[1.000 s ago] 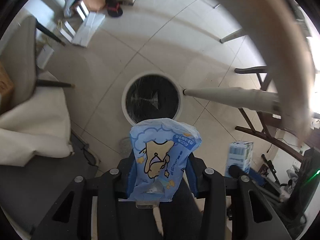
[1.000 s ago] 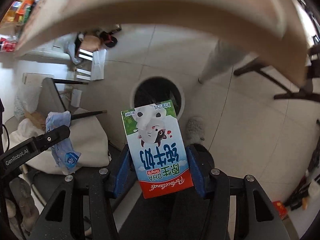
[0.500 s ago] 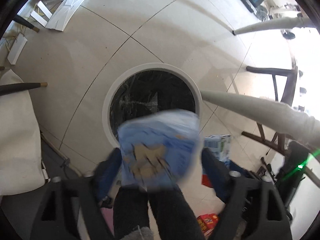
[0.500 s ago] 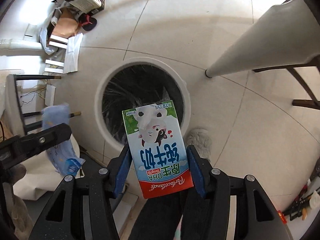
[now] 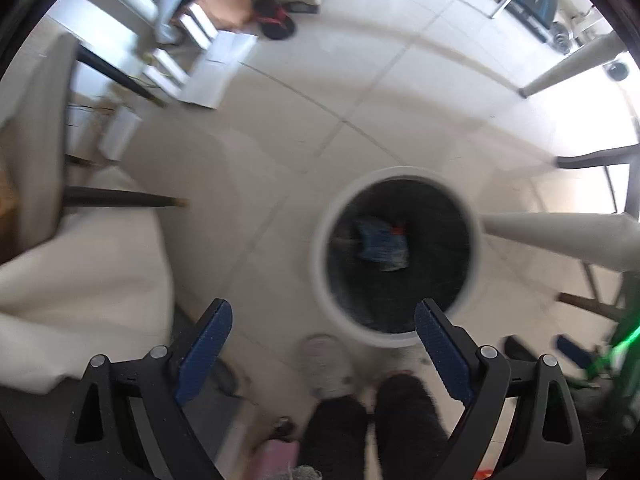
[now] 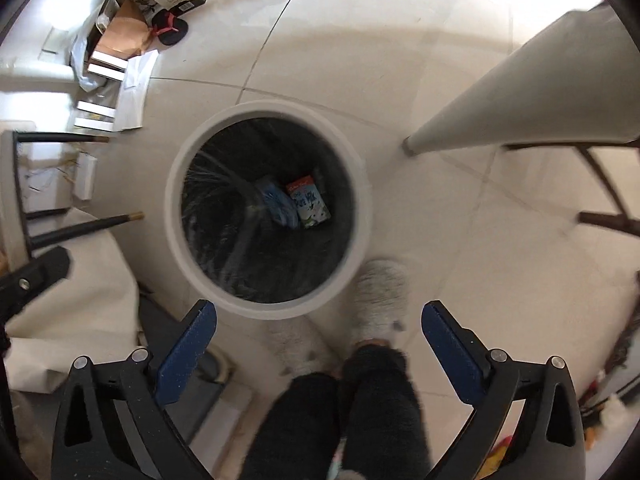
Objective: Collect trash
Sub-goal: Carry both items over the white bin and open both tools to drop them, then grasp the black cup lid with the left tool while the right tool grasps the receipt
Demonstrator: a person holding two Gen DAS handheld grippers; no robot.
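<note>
1. Two tools, your left tool (image 5: 320, 344) and right tool (image 6: 318, 338), have just been opening; both gape wide, nothing between the pads.
2. The carton (image 6: 309, 201) and pouch (image 6: 276, 201) lie inside the bin (image 6: 176, 216), touching, directly below you.
3. More trash probably lies elsewhere; the blur hides it.

Left gripper (image 5: 322, 326) and right gripper (image 6: 318, 326) point down, jaws just opened, empty.

White-rimmed bin (image 6: 267, 311), black liner inside. Blue pouch (image 6: 280, 205) and green-white milk carton (image 6: 309, 201) with red edge at bottom. Blue ribbed pads (image 6: 188, 350) on black gripper arms. Pale cream floor tiles (image 6: 460, 240), thin grey grout lines. Grey fuzzy slippers (image 6: 380, 300), black trousers (image 6: 380, 412).
</note>
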